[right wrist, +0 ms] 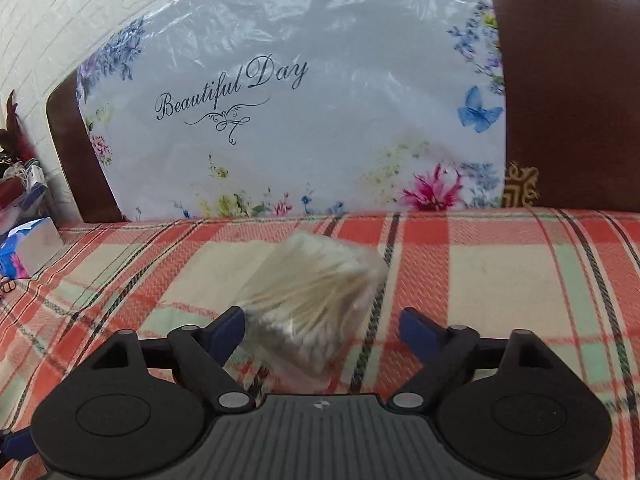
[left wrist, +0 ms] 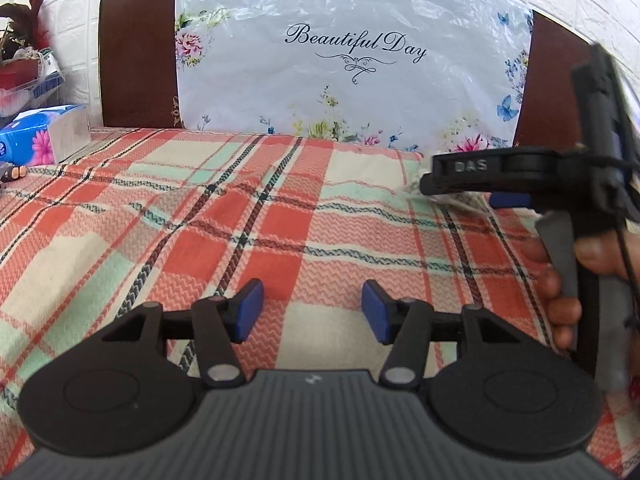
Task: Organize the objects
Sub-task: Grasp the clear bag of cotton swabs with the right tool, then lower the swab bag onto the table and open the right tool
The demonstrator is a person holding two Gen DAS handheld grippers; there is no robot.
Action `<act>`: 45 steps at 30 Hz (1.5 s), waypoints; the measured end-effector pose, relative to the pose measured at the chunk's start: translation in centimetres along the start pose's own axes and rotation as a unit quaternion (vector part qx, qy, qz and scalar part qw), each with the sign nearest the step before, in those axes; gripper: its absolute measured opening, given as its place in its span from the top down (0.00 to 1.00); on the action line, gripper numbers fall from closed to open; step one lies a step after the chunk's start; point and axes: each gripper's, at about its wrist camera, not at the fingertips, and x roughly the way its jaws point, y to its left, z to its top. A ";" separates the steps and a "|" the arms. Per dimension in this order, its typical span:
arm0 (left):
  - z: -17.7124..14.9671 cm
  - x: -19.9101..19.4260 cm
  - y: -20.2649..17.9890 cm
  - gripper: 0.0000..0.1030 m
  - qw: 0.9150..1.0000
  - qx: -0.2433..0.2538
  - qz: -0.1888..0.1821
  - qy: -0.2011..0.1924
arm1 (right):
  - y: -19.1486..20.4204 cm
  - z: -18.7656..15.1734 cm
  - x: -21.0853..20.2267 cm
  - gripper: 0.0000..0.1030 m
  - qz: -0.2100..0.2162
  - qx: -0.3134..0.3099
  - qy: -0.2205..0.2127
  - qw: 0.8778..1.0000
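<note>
the left gripper [left wrist: 312,310] was open, its two blue pads [left wrist: 249,310] well apart, with only the plaid blanket [left wrist: 160,220] showing between them. in the left wrist view the right gripper [left wrist: 430,186] appeared at about 3 o'clock, seen from the side, with a person's hand [left wrist: 568,280] around its grip. something pale and blurred was just under its tip, but i could not tell from there what it was.

in the right wrist view the right gripper [right wrist: 322,330] was also open, the jaws wide apart. a clear packet of cotton swabs [right wrist: 316,300] was between the jaws, nearer to the left finger and seeming to touch its pad; the right pad was clearly apart from it. the packet was blurred, and i could not tell if it was resting on the blanket or a little above it.

behind the blanket, at 12 o'clock, a white floral bag [right wrist: 280,100] with the words "beautiful day" leaned on a dark brown headboard [right wrist: 568,80]. at about 9 o'clock, near the white wall, a blue tissue pack [left wrist: 44,132] lay at the edge of the bed.
</note>
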 end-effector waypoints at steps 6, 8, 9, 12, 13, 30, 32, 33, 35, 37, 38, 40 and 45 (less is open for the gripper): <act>-0.2 -0.1 -0.3 0.44 1.000 0.002 0.003 0.000 | 1.9 -0.2 0.1 0.55 -0.024 -0.052 0.000 0.998; -0.2 -0.2 -0.4 0.44 1.000 0.002 0.004 0.000 | 2.4 -0.5 -0.2 0.59 -0.031 -0.057 -0.004 0.998; -0.2 -0.2 -0.4 0.44 1.000 0.002 0.005 0.000 | 2.4 -0.7 -0.5 0.60 -0.033 -0.057 -0.005 0.998; -0.2 -0.2 -0.5 0.44 1.000 0.004 0.006 0.000 | 2.5 -1.5 -1.4 0.64 -0.037 -0.056 -0.005 0.998; -0.2 -0.2 -0.5 0.44 1.000 0.005 0.006 0.001 | 2.4 -1.9 -1.9 0.64 -0.037 -0.057 -0.006 0.998; -0.2 -0.1 -0.9 0.37 1.000 0.021 0.020 0.004 | -2.3 -10.9 -16.3 0.66 -0.045 0.018 -0.008 0.999; -0.2 0.0 -0.9 0.36 0.999 0.022 0.022 0.005 | -2.8 -11.9 -18.0 0.61 -0.054 0.024 -0.010 0.998; -0.2 -0.1 -0.9 0.35 0.999 0.023 0.024 0.005 | -3.1 -12.4 -18.8 0.58 -0.056 0.027 -0.010 0.998; -0.2 -0.1 -1.0 0.33 0.999 0.026 0.027 0.007 | -3.4 -13.5 -20.4 0.49 -0.058 0.028 -0.012 0.998; -0.2 -0.1 -1.2 0.32 0.999 0.031 0.032 0.008 | -3.6 -14.5 -21.9 0.47 -0.066 0.027 -0.016 0.997; -0.2 -0.1 -1.3 0.31 0.999 0.034 0.035 0.009 | -3.6 -14.9 -22.4 0.47 -0.068 0.029 -0.018 0.997; -0.2 -0.1 -1.4 0.28 0.998 0.038 0.042 0.013 | -4.0 -15.3 -23.0 0.47 -0.068 0.040 -0.021 0.997; 1.1 -0.8 -2.9 0.30 0.997 0.029 0.045 0.064 | -4.4 -15.3 -23.1 0.47 -0.064 0.052 -0.025 0.996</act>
